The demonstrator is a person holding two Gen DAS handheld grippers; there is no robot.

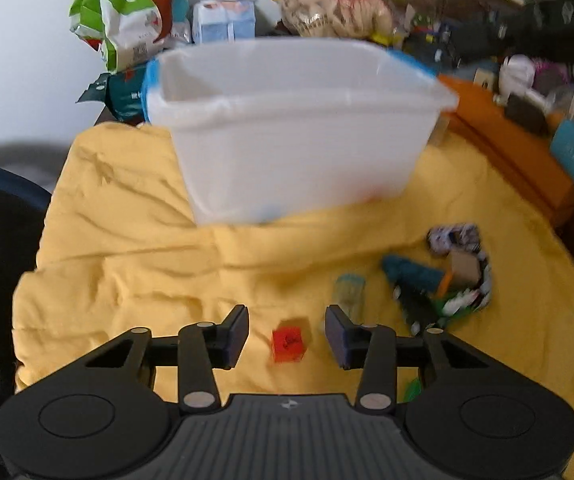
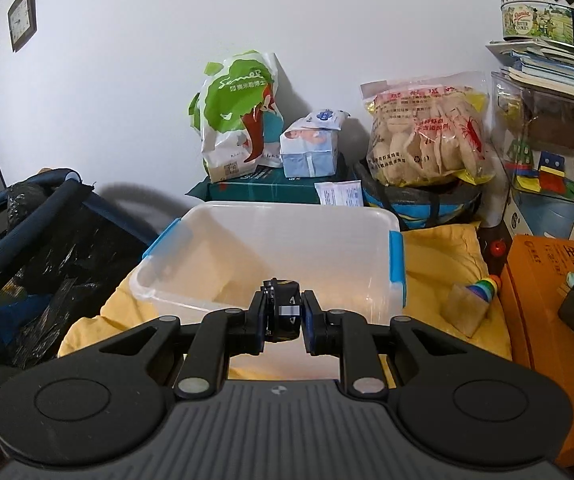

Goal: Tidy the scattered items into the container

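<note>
Right wrist view showed the right gripper clamped on a small black object above the container's near rim; the left gripper, fingers apart, straddled a red cube on yellow cloth.

White wall, framed wall clock, yellow cloth

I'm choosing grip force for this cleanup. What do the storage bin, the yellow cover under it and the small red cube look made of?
The bin looks like thin translucent plastic, smooth and slightly glossy: the yellow shows through its walls, and blue clips sit on its ends. The yellow cover looks like soft matte cloth, creased into folds. The red cube has flat faces with dark markings; hard plastic or painted wood, too blurred to tell.
</note>
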